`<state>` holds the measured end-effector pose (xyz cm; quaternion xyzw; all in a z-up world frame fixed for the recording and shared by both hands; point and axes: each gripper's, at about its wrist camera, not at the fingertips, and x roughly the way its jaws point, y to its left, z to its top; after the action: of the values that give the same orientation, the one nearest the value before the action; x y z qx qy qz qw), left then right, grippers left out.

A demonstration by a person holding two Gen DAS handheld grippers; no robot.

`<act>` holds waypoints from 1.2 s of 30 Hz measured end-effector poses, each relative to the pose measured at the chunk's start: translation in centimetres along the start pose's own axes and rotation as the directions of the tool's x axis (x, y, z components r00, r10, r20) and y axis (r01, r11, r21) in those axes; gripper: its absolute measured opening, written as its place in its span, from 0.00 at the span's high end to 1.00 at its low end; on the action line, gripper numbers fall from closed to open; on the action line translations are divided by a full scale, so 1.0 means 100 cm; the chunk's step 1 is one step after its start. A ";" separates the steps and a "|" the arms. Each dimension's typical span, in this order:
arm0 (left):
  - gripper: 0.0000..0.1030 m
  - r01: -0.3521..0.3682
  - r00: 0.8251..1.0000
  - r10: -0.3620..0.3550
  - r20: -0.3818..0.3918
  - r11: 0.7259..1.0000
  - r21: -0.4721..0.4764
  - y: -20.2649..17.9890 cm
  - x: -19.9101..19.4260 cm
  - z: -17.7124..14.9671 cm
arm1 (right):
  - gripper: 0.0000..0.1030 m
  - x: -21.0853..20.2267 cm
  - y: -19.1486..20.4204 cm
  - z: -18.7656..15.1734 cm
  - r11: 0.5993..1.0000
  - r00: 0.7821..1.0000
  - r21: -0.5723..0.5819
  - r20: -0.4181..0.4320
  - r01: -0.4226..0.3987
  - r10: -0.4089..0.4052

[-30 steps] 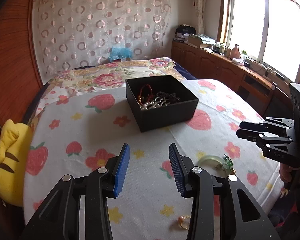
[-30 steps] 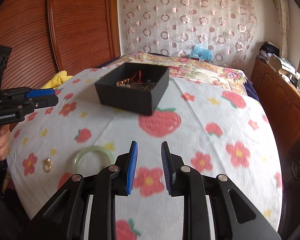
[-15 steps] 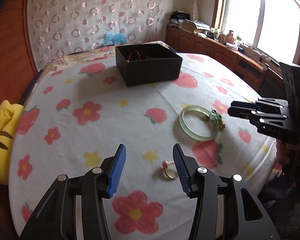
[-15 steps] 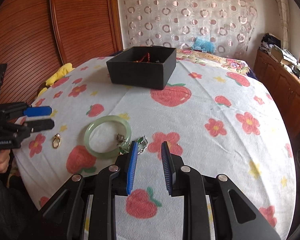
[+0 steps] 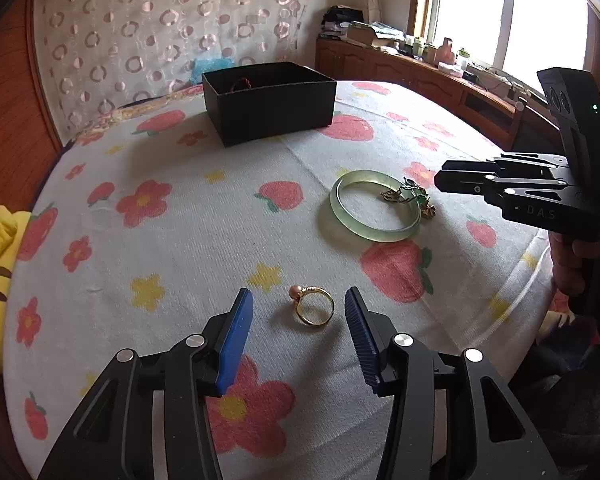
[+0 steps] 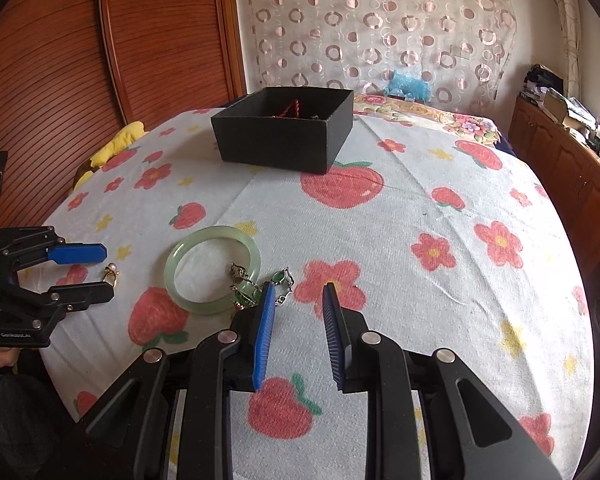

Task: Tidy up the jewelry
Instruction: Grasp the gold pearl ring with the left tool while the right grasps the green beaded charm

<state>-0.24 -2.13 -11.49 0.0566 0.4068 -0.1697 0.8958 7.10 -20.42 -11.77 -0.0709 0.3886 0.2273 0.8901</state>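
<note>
The left gripper stands open around the gold ring, not touching; lower it straight, then close gently. The right gripper is open and empty, the black box at twelve o'clock.

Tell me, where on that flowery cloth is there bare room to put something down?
Free: the wide stretch between the black box and the gold ring, and the cloth right of the box in the right wrist view. Crowded: the near edge, where the jade bangle and green-stone chain lie beside the ring, with the left gripper and right gripper close.
</note>
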 end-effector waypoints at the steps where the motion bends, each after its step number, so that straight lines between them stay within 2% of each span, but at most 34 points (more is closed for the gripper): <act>1: 0.57 0.002 1.000 -0.002 0.000 1.000 0.003 0.000 0.001 0.000 | 0.74 0.000 0.000 0.000 1.000 1.000 0.000 -0.001 0.000 0.000; 6: 0.67 -0.003 1.000 0.003 0.007 1.000 0.019 -0.003 0.004 0.000 | 0.74 0.001 0.000 0.000 1.000 1.000 0.001 -0.001 0.001 -0.001; 8: 0.78 -0.005 1.000 0.005 0.010 1.000 0.016 -0.001 0.005 0.000 | 0.74 0.002 -0.001 -0.001 1.000 1.000 0.002 0.000 0.001 -0.001; 21: 0.78 -0.029 0.995 0.039 0.090 0.994 -0.109 0.029 -0.018 0.009 | 0.74 0.009 0.000 0.009 1.000 1.000 -0.022 -0.015 -0.016 0.016; 28: 0.78 -0.029 0.995 0.040 0.092 0.992 -0.125 0.033 -0.018 0.007 | 0.74 0.023 0.008 0.012 0.999 0.998 -0.051 -0.057 -0.013 0.010; 36: 0.78 -0.021 0.996 0.031 0.082 0.992 -0.120 0.032 -0.015 0.006 | 0.74 0.022 -0.003 0.010 0.999 0.997 -0.046 -0.081 0.011 -0.014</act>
<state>0.39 1.15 -10.09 0.0011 0.3776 -0.1354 0.9160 9.22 -19.62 -12.64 -0.1030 0.4188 0.2275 0.8731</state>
